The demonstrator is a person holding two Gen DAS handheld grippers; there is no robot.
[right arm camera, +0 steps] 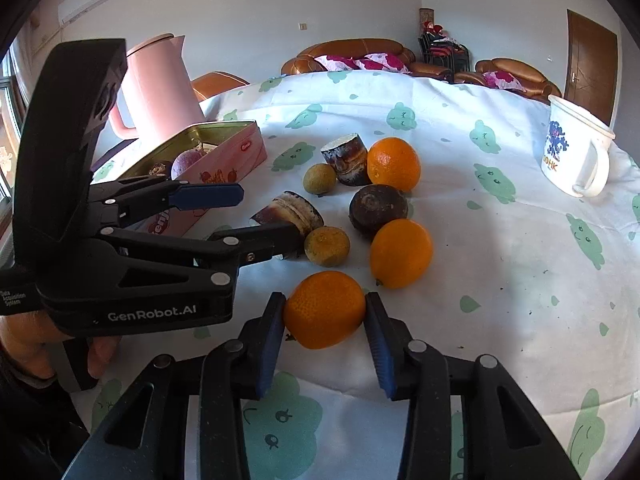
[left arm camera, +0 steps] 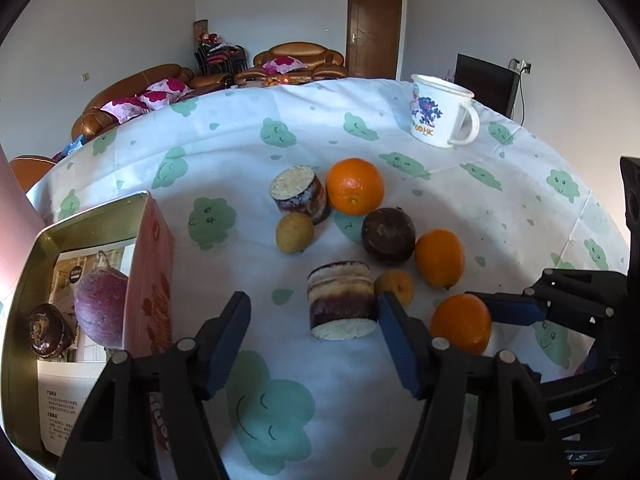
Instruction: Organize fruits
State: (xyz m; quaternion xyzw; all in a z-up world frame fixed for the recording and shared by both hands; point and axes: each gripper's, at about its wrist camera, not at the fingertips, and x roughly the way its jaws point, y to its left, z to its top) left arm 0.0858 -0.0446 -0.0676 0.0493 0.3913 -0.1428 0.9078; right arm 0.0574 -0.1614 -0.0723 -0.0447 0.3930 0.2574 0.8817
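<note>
Orange (right arm camera: 324, 309) sits clamped in the right gripper (right arm camera: 325, 318); the left gripper (left arm camera: 314, 316), open astride the sugarcane chunk (left arm camera: 341, 300), may nudge it.

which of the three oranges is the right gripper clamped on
The nearest orange, pinched by the right gripper. The other two oranges lie free farther back.

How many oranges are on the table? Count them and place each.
3. One orange sits clamped in the right gripper; one lies just beyond it; one farther back beside a sugarcane piece. None looks hidden.
</note>
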